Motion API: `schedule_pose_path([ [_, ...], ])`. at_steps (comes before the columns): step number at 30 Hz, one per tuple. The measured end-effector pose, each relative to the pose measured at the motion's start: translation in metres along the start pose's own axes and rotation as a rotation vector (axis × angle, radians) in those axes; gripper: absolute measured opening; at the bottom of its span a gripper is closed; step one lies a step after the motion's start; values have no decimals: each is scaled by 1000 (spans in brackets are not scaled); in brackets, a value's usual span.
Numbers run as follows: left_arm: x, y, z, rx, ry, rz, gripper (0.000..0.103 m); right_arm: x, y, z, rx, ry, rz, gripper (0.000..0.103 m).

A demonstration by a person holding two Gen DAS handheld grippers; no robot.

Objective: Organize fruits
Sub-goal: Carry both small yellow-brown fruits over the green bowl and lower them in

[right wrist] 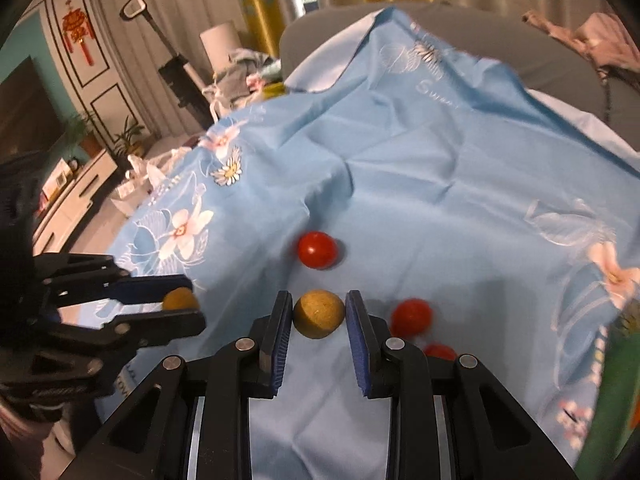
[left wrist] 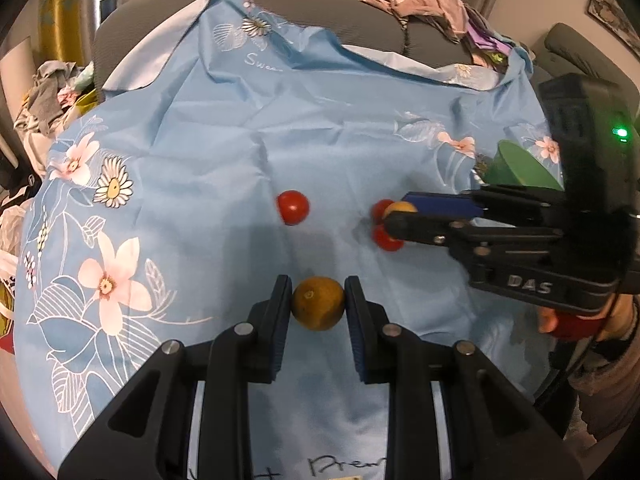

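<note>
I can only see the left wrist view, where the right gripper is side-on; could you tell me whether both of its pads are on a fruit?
Observer: Yes. From the right wrist view, the right gripper has a blue pad pressed on each side of the tan fruit.
Operator: Thank you. Do the two tomatoes beside it touch its fingers?
Observer: The nearer tomato lies apart, with a strip of cloth showing between it and the right-hand finger. The other tomato is partly hidden behind that finger's linkage, so I cannot tell.
</note>
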State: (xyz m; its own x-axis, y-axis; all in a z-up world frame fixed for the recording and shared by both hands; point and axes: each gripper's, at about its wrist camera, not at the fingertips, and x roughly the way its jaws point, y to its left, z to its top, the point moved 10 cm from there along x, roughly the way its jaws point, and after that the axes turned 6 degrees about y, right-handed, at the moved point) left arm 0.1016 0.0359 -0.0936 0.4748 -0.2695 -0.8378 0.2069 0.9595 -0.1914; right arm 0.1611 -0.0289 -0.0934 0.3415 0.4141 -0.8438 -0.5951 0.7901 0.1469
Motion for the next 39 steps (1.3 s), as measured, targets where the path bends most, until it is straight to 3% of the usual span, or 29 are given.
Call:
schedule_pose_path([
  [10,-7,-53,9,87,-4,-23,27,-66,-28,-18,51,-108,-109,29],
  [20,-6,-116,32,169,-19,-67,27,-113,-61,-36,114,-185,-159,29],
  [39,33,-268,93,405,-33,-188,27,-184,-169,-89,360,-283,-305,29],
])
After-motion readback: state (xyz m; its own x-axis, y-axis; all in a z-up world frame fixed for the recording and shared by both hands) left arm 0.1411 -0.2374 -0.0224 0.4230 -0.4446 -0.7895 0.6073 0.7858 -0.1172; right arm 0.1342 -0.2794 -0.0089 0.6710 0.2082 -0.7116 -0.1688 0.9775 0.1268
